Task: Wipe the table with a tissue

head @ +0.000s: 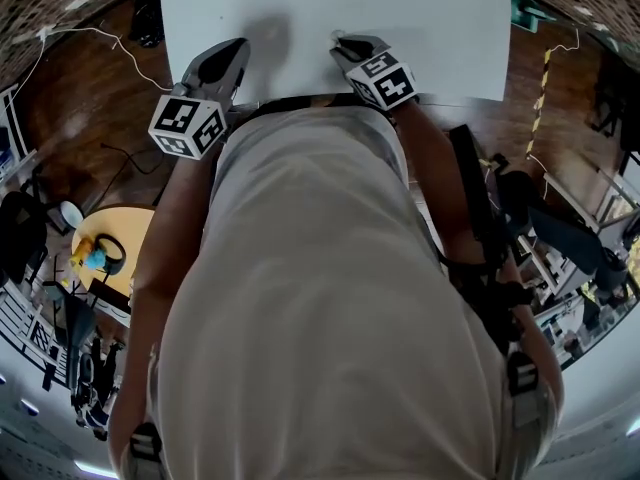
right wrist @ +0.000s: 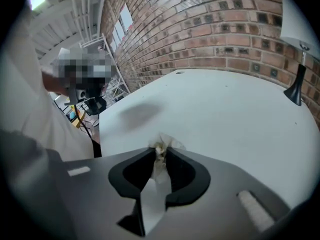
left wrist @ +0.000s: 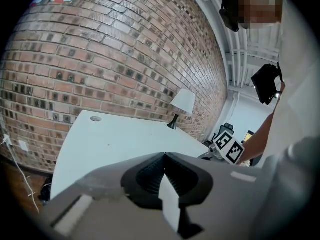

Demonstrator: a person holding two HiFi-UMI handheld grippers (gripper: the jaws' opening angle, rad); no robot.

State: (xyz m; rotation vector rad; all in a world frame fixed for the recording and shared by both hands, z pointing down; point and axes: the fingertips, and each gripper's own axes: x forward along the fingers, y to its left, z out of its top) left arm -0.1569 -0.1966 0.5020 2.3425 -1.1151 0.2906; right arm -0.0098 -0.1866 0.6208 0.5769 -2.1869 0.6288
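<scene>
White table (head: 420, 28), right gripper (head: 348, 46) angled down, fingers (right wrist: 190, 176) pinching tissue (right wrist: 162, 145), left gripper (head: 236, 52) fingers (left wrist: 145, 176) closed, empty.

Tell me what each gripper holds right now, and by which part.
Right gripper pinches the tissue by a crumpled bunch, with its ragged end poking out past the jaw tips. Left gripper is shut, with nothing held.

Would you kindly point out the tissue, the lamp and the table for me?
tissue (right wrist: 165, 145), right gripper view, its crumpled tip.
lamp (left wrist: 184, 101), left gripper view, its white shade.
table (right wrist: 225, 114), right gripper view, bare white top.
</scene>
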